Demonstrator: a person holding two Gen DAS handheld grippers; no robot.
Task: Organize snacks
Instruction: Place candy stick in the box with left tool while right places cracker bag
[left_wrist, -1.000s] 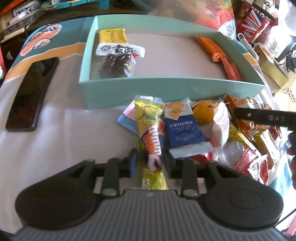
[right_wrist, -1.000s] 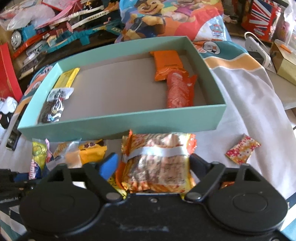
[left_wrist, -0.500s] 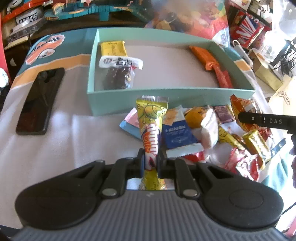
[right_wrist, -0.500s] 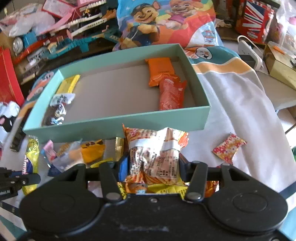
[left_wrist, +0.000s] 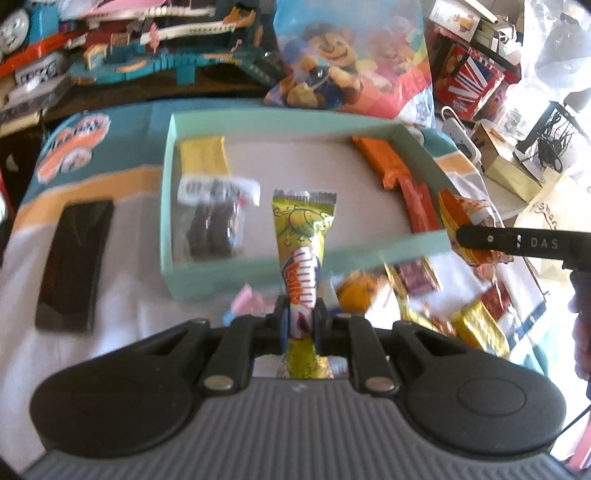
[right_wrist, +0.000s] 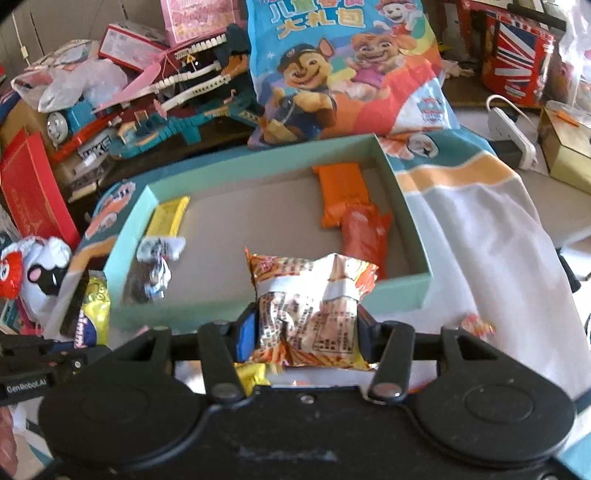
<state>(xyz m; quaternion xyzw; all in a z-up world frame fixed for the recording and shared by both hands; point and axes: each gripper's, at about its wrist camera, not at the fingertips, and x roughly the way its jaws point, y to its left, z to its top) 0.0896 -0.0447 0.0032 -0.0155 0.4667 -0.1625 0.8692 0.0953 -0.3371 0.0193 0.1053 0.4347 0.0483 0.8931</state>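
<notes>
The left gripper (left_wrist: 298, 320) is clenched on a yellow-green candy stick (left_wrist: 302, 240), which stands up from the jaws in front of the teal box (left_wrist: 303, 269). The right gripper (right_wrist: 306, 330) is grasping an orange crinkled snack pack (right_wrist: 314, 295), its jaws having just closed in on the pack, which bulges between them. Both snacks hang clear of the loose pile (left_wrist: 443, 295) on the cloth-covered surface (left_wrist: 129, 332), just near of the box's near wall.

To do this step well, carry each snack over that wall with margin, since a dangling wrapper tail could catch the rim. The bare middle of the box floor looks the best place: the dark-fruit packet (left_wrist: 214, 221) and yellow bar (left_wrist: 203, 155) sit at the left, the orange packets (right_wrist: 351, 206) at the right. Release only once each snack is low over the floor, so it lies flat.
</notes>
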